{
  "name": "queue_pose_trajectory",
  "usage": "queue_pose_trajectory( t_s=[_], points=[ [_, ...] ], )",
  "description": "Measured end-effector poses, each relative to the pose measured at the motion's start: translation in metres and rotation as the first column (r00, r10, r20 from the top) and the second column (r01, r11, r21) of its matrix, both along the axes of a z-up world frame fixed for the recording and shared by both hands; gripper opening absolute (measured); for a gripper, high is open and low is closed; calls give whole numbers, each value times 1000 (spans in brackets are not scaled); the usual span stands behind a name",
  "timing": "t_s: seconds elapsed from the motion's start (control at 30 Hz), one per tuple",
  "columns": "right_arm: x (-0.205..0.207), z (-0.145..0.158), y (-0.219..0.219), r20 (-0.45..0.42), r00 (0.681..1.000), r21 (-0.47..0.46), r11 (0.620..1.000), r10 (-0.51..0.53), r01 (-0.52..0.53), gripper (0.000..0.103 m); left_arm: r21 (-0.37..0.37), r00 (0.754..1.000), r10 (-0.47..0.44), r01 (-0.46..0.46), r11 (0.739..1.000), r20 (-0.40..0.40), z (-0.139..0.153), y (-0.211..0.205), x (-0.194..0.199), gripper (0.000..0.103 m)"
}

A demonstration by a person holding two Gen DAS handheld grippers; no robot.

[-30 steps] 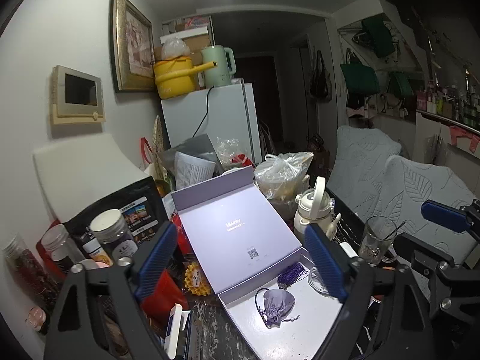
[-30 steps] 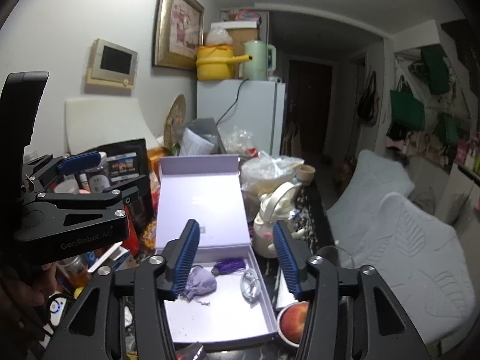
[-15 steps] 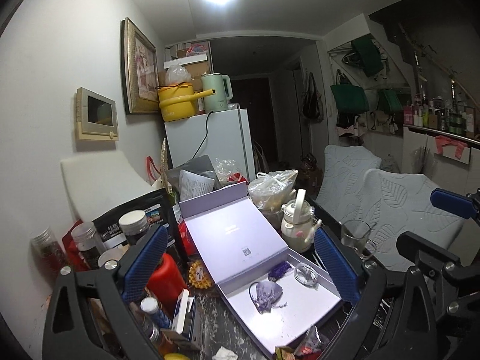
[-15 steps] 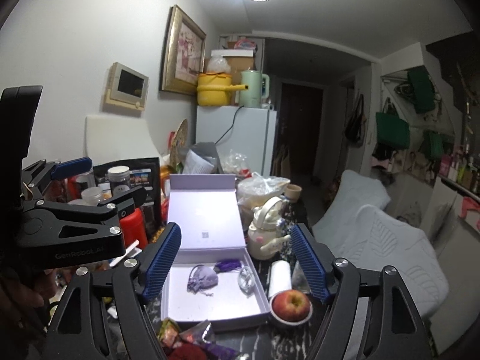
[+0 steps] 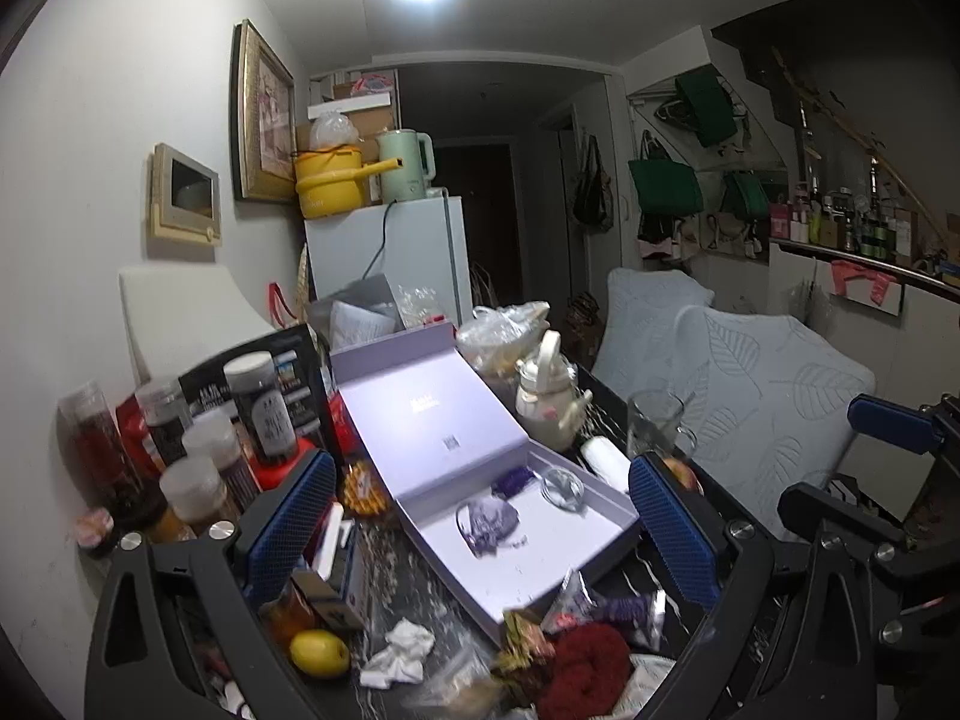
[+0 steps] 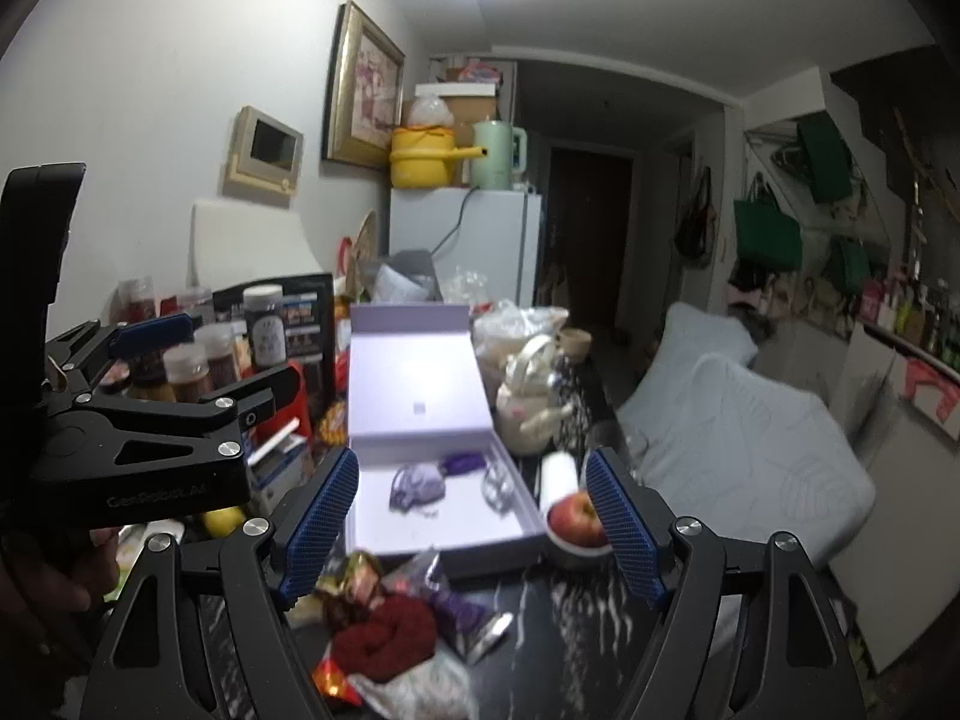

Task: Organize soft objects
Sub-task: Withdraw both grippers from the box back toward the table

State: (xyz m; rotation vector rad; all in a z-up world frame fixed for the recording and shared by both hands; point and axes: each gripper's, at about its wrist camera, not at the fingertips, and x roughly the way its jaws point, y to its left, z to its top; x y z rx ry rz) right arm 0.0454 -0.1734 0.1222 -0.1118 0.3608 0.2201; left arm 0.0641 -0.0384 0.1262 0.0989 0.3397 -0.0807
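An open lilac gift box (image 5: 576,546) (image 6: 444,531) lies on the dark table with its lid tipped back. In it lie a small lilac drawstring pouch (image 5: 487,521) (image 6: 417,485), a purple tassel (image 5: 511,479) (image 6: 462,463) and a clear round piece (image 5: 561,487) (image 6: 497,487). A dark red knitted bundle (image 5: 585,669) (image 6: 387,636) lies in front of the box among snack wrappers. My left gripper (image 5: 480,540) is open and empty, held back above the box. My right gripper (image 6: 471,531) is open and empty, also above the box's near edge.
Spice jars (image 5: 198,456) and a black bag stand left of the box. A white teapot (image 5: 549,402), a glass (image 5: 654,420) and an apple in a dish (image 6: 576,516) stand right. A lemon (image 5: 318,652) and crumpled tissue (image 5: 399,651) lie near. White cushioned seats (image 6: 738,450) are further right.
Both grippers have pulled back and up from the box, so the near table clutter and red bundle came into view. The right gripper's jaws have opened wider. The pouch stays in the box.
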Motion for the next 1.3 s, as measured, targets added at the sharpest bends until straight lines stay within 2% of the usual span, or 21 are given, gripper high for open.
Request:
queue_pose_trajectory(
  t_s=[0.57,0.73,1.1,1.3],
  points=[
    [-49,-58,-6,-91,995,41,998,-34,38,79,-51,997,-22,18,999,-76,-47,8,-37,100],
    [-56,-74,-4,-123,992,43,999,-26,31,79,-70,992,-18,9,998,-125,-64,17,-39,100],
    [-59,-111,-1,-207,978,86,996,15,3,79,-87,967,-69,49,995,-247,-107,25,-43,100],
    [-53,-130,0,-273,961,115,993,37,-6,79,-79,943,-109,88,993,-315,-130,21,-43,100]
  ],
)
